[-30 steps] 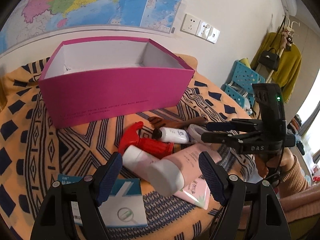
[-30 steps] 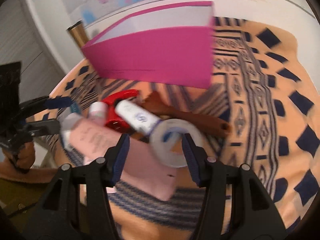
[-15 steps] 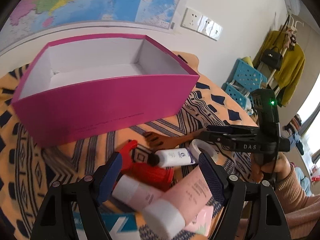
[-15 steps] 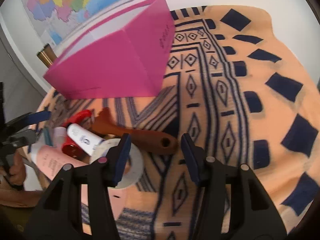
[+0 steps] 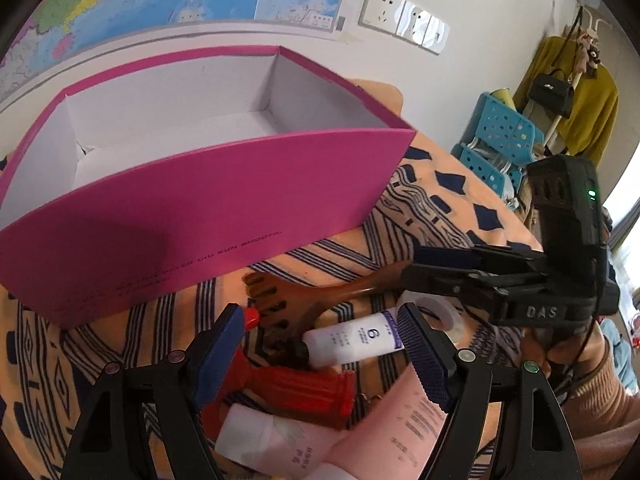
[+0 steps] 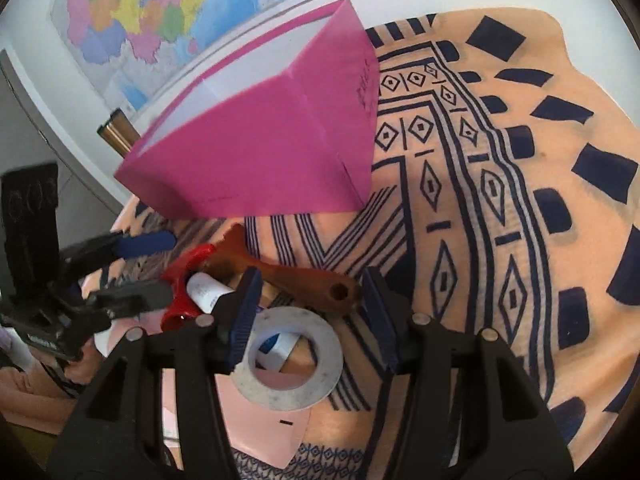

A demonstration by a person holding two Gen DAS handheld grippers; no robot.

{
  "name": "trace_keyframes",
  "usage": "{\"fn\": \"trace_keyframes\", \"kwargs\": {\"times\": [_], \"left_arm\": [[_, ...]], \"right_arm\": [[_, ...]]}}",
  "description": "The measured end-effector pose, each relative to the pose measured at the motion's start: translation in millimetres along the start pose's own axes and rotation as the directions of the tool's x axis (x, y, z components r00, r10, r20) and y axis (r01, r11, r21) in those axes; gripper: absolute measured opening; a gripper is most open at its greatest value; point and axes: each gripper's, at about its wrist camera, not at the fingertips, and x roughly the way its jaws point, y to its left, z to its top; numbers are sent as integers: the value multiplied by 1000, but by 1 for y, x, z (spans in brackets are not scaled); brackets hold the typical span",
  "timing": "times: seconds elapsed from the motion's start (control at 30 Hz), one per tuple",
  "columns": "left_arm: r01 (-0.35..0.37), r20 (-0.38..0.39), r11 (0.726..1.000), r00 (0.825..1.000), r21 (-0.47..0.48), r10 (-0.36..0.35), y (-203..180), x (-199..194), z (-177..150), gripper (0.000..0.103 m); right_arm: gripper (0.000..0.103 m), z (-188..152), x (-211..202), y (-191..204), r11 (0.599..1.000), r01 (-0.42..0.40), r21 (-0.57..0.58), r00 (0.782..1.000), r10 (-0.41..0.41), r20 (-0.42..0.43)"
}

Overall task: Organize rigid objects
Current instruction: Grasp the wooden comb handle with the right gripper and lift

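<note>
An open magenta box (image 5: 200, 220), white inside and with nothing in it, stands at the back of the table. In front lies a pile: a brown wooden comb (image 5: 280, 296), a white tube (image 5: 352, 340), a red ribbed tool (image 5: 304, 392), a pink tube (image 5: 400, 432) and a tape ring (image 5: 440, 312). My left gripper (image 5: 324, 356) hangs open over the white tube and the red tool without touching them. My right gripper (image 6: 312, 314) is open, with the comb's handle (image 6: 320, 288) lying between its fingers and the tape ring (image 6: 320, 384) just below them.
An orange cloth with navy patterns (image 6: 500, 200) covers the table, with open room to the right of the box. A map and wall sockets (image 5: 404, 16) are behind. Blue stools (image 5: 500, 136) and a yellow coat stand far right. A sleeved hand (image 5: 592, 380) holds the right gripper.
My left gripper moved forward over the pile toward the box. My right gripper rolled and shifted from over the tape ring to the comb's handle.
</note>
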Motion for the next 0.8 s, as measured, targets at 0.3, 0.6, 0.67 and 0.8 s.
{"fn": "trace_keyframes", "kwargs": {"times": [0.3, 0.6, 0.67, 0.8], "left_arm": [[7, -10, 1000, 1000, -20, -7, 7, 6, 1, 79], [10, -7, 999, 1000, -31, -10, 12, 6, 4, 79], [26, -14, 999, 1000, -29, -26, 12, 8, 5, 79], [50, -42, 999, 998, -13, -50, 9, 17, 9, 78]], "right_arm": [[55, 6, 11, 22, 982, 106, -158, 994, -110, -19], [55, 2, 15, 18, 973, 143, -183, 987, -154, -46], [55, -3, 5, 8, 987, 114, -117, 992, -118, -32], [55, -12, -1, 5, 998, 45, -52, 999, -46, -26]]}}
